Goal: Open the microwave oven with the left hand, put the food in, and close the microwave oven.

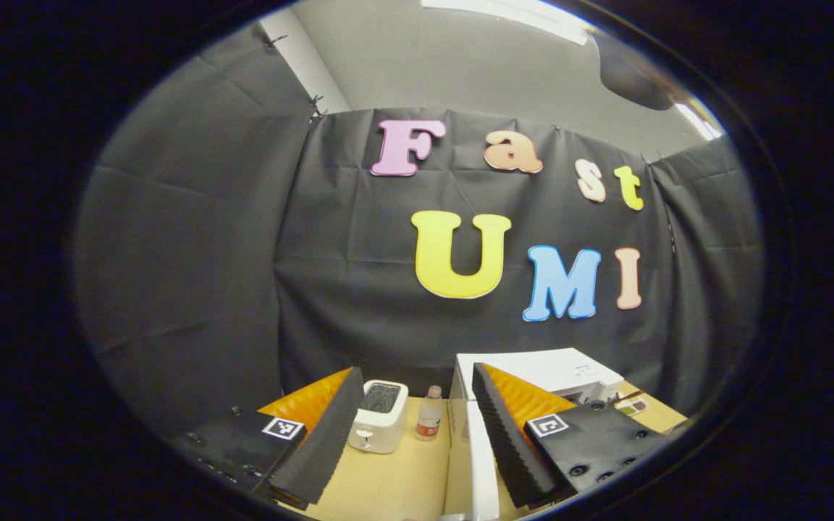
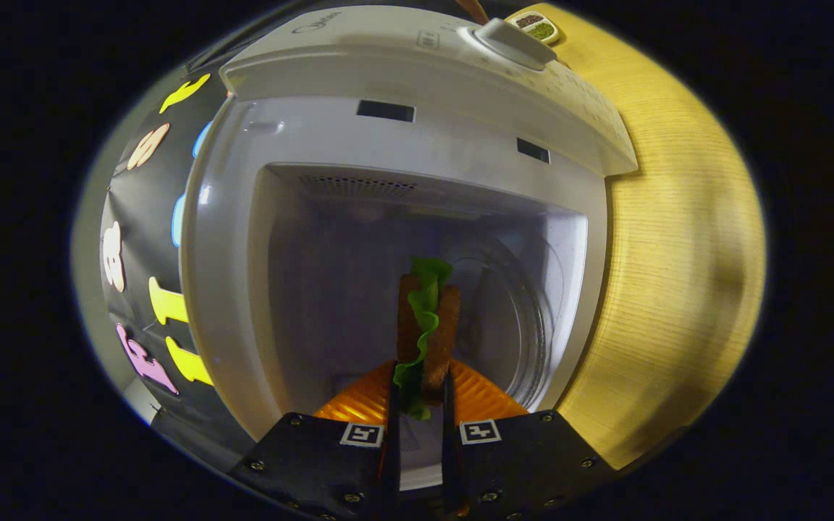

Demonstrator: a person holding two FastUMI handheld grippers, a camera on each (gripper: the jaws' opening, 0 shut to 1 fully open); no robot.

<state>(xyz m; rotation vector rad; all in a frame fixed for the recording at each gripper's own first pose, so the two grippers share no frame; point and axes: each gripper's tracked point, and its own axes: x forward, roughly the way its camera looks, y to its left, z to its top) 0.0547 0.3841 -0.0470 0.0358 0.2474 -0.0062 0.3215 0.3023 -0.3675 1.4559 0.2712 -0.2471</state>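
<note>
A sandwich of brown bread with green lettuce stands on edge between the fingers of my right gripper, which is shut on it. It is held at the mouth of the white microwave, whose cavity is open, with the glass turntable inside. In the left gripper view, the microwave sits on the table and its white door stands open, seen edge-on. My left gripper is open wide, with the door edge just inside its right finger; I cannot tell if they touch.
A white toaster and a small bottle stand on the wooden table left of the microwave. The microwave's knob shows on its control panel. A small dish lies on the table beyond it.
</note>
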